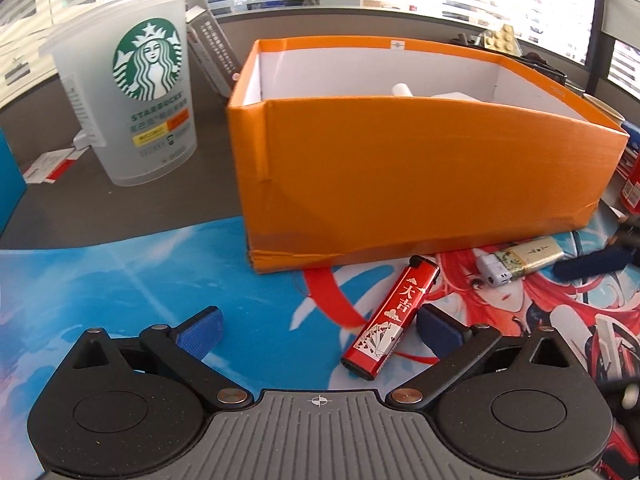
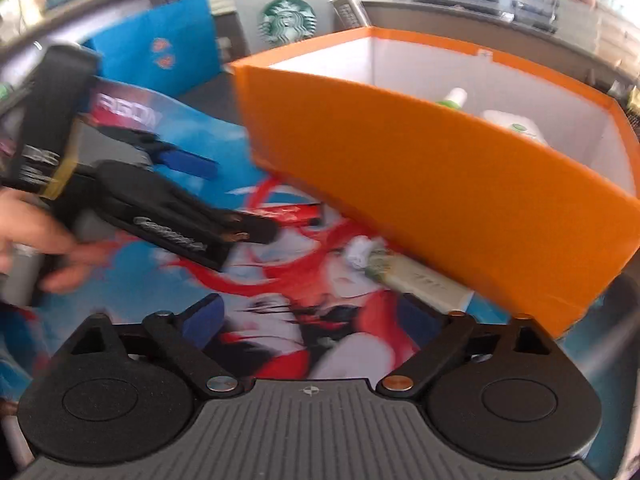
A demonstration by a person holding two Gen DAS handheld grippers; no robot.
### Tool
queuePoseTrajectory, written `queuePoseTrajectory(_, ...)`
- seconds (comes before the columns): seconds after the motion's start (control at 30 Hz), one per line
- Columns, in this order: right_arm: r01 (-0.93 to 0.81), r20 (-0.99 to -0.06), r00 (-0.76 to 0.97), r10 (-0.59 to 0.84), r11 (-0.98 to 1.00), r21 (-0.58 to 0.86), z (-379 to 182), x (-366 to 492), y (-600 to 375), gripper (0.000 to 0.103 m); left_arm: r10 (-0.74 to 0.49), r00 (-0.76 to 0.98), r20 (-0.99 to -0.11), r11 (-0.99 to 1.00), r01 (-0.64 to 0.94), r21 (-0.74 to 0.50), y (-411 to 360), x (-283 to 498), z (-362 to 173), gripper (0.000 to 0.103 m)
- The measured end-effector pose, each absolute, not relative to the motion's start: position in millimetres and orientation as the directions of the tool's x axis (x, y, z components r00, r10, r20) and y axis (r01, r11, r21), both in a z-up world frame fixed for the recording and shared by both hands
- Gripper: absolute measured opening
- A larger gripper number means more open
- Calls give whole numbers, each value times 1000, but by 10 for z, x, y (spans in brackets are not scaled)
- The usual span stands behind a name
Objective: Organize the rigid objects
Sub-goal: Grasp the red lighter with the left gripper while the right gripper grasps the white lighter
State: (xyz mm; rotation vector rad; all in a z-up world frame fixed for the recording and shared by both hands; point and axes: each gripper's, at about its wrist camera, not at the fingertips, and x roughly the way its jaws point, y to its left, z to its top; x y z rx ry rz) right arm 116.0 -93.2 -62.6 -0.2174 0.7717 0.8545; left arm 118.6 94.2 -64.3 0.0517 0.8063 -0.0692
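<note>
A red lighter (image 1: 390, 316) lies on the printed desk mat (image 1: 120, 272), in front of the orange box (image 1: 400, 168). My left gripper (image 1: 320, 320) is open around it, and the lighter lies close to the right finger with no pad pressing on it. A beige lighter (image 1: 520, 262) rests against the foot of the box. My right gripper (image 2: 316, 312) is open and low over the mat. The beige lighter (image 2: 420, 276) lies just ahead of its right finger. The view is blurred. The left gripper (image 2: 222, 198) shows there too, held by a hand (image 2: 36, 240).
A Starbucks cup (image 1: 148, 92) stands left of the box, with a keyboard (image 1: 212, 52) behind it. The orange box (image 2: 440, 200) holds a white bottle (image 2: 456, 98) and another white item (image 2: 512, 124). A blue bag (image 2: 160, 56) stands at the far left.
</note>
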Motion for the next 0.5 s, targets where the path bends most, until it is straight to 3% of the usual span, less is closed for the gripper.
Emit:
queuePoseTrajectory(0.1,-695,-691,497,525,717,45,-619,1180,-978,90,-39,687,-726,997,77,19,962,1182,-639,103)
queuePoseTrajectory(0.27,-623,-693,541,477,781,52,-729,1371,-1114,90,-38,685,-728,997,75,18,971,1204,-634,103)
queuePoseTrajectory(0.3,-620,-680,552,482,783,51,-743,1381,-1124,95,-37,685,-728,997,74,18,977,1209,-634,103)
queuePoseTrajectory(0.5,-815,-664,333,669,559,154,-657,1115,-1023,92,-21,682,-731,998,52,19,1068,1213,-629,103)
